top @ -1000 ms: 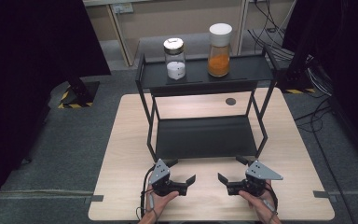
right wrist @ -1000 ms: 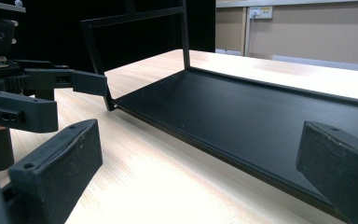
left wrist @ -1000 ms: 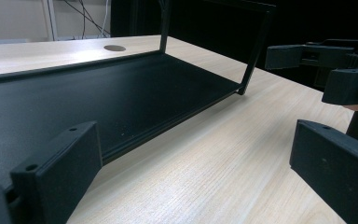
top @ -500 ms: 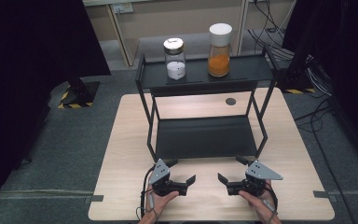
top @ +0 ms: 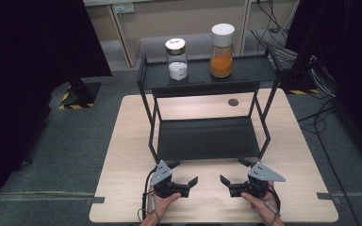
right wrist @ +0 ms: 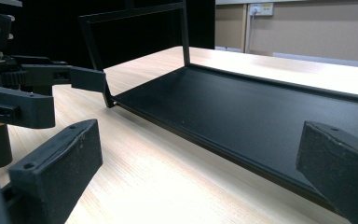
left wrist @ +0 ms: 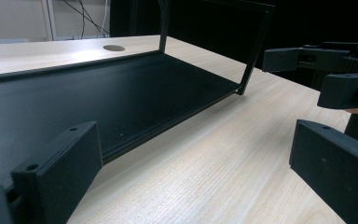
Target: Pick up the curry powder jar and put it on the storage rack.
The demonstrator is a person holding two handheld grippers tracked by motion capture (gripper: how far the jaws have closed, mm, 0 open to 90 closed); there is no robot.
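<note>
A light wooden table [top: 122,155] carries a black two-tier metal rack [top: 206,139], its lower shelf bare. On the top shelf stand a white-lidded jar of orange powder [top: 222,51] and, well apart to its left, a smaller gold-lidded glass jar of white powder [top: 176,59]. Near the table's front edge, the left claw [top: 185,171] and right claw [top: 231,170] both rest with jaws apart, holding nothing. Reaching up for either jar, a claw could likely clip the rack's raised rim or tip the tall jar.

Both hands [top: 264,207] are cut off at the bottom edge.
</note>
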